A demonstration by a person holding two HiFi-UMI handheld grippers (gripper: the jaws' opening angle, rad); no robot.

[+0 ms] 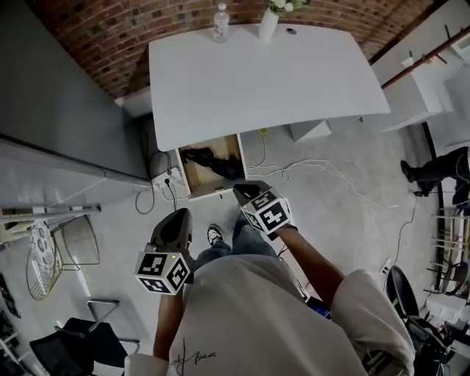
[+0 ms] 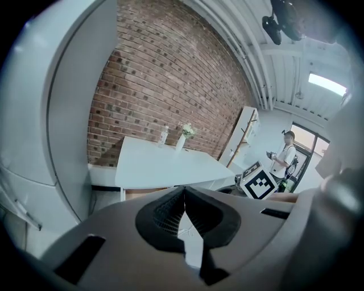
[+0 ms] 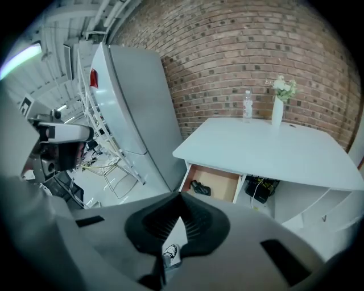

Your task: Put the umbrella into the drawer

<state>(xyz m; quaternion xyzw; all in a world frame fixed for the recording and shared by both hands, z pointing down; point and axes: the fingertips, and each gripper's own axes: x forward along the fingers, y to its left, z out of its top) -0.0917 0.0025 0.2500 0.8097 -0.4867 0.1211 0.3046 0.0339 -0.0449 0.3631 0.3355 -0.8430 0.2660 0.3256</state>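
1. Umbrella: dark and folded. It lies inside the drawer, running across the wooden floor from the nine o'clock side toward three o'clock. Neither tool touches it.
2. Drawer: pulled out from under the near edge of the table, at twelve o'clock from the person. It stands open with its white front facing the person. The right gripper view shows the same drawer with the umbrella inside.
3. Left tool: clenched, with the jaw tips meeting and nothing between them. It is held at seven o'clock of the drawer, well apart from it.
4. Right tool: clenched and empty. It is at five o'clock of the drawer front, raised and not touching it.
5. Table: white top, bare except for a bottle and a vase at its twelve o'clock edge.
6. Step in hand, as a judgement: the placing looks finished, since the umbrella is in the drawer and both tools are empty and clear of it.
7. Next move, as a judgement: the drawer could now be closed.
   - Set a clenched tool flat against the white front and push straight toward twelve o'clock.
   - First check that no part of the umbrella stands above the rim.
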